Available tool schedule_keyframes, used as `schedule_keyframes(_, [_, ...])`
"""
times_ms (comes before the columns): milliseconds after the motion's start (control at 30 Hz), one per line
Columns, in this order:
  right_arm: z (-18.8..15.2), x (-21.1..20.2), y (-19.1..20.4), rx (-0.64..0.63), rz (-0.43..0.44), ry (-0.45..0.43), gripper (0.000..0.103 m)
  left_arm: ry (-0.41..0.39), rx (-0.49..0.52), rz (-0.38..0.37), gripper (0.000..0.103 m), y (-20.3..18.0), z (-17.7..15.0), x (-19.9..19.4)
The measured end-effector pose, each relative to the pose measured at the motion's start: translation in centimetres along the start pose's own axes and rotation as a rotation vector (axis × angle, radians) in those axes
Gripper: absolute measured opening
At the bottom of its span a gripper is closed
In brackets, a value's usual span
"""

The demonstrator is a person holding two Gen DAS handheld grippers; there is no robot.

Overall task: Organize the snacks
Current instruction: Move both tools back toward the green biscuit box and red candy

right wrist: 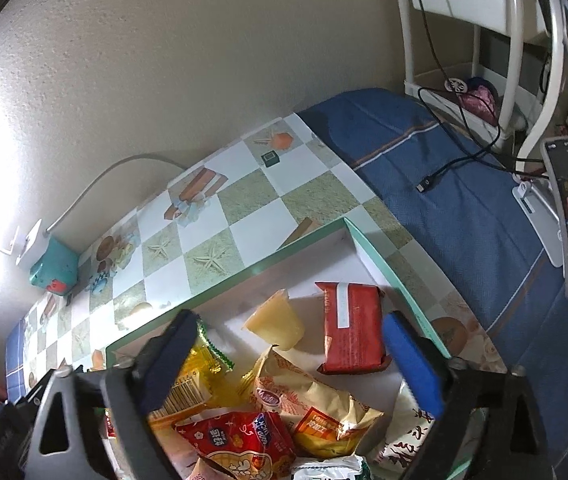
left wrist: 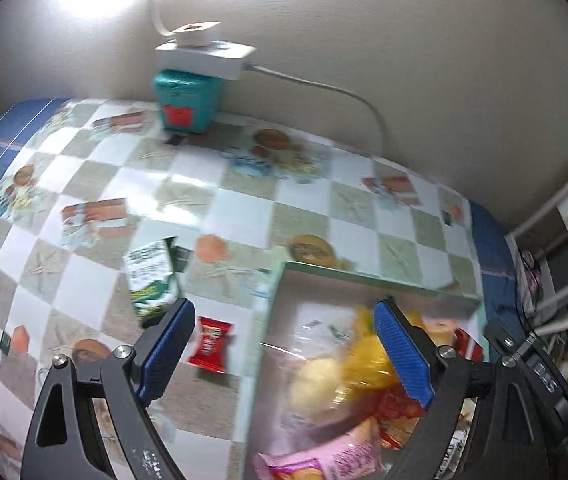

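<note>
Currently, working left to right, I read the green packet (left wrist: 151, 276) lying loose on the desk (left wrist: 219, 200) at ten o'clock from the left tongs (left wrist: 284, 360), long axis running twelve to six. The red sachet (left wrist: 209, 344), still outside the box (left wrist: 364, 276), sits between the spread, empty pads and is probably next. The box at three o'clock already collects most snacks. In the right view, the right tongs (right wrist: 296, 356) hang spread and empty over the box interior; the red biscuit pack (right wrist: 354, 328) at one o'clock lies flat, long axis twelve to six.
</note>
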State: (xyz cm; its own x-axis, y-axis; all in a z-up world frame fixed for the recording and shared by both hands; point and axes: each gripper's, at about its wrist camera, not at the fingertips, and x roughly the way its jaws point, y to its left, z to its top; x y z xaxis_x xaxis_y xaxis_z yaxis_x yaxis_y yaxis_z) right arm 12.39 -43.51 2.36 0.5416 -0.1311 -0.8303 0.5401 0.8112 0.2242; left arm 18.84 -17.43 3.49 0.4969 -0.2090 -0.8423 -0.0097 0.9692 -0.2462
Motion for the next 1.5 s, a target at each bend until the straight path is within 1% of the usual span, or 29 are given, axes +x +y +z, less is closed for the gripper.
schedule_keyframes(167, [-0.1, 0.0, 0.6, -0.025, 0.009, -0.003, 0.103, 0.011, -0.047, 0.032, 0.092, 2.6, 0.7, 0.3])
schedule_keyframes(500, [-0.6, 0.0, 2.1, -0.066, 0.0, 0.003, 0.103, -0.007, -0.144, 0.102, 0.092, 8.2, 2.3, -0.4])
schedule_keyframes(667, [-1.1, -0.2, 3.8, -0.108, 0.009, 0.006, 0.103, -0.029, -0.181, 0.138, 0.092, 10.9, 3.1, -1.0])
schedule_keyframes(900, [-2.2, -1.0, 7.6, -0.173, 0.06, -0.003, 0.103, -0.064, -0.245, 0.17, 0.092, 14.8, 3.9, -2.3])
schedule_keyframes(1100, [-3.9, -1.1, 12.0, -0.258, 0.096, 0.007, 0.103, -0.105, -0.328, 0.16, 0.092, 18.0, 4.4, -3.6])
schedule_keyframes(1233, [-5.2, -1.2, 14.9, -0.306, 0.133, 0.015, 0.103, -0.131, -0.374, 0.182, 0.092, 20.4, 4.6, -4.5])
schedule_keyframes(1367, [-6.5, -1.0, 17.4, -0.354, 0.149, 0.023, 0.103, -0.149, -0.418, 0.203, 0.092, 22.8, 4.7, -5.3])
schedule_keyframes(1500, [-7.7, -0.6, 19.4, -0.384, 0.164, 0.041, 0.103, -0.144, -0.425, 0.231, 0.092, 24.3, 4.6, -5.3])
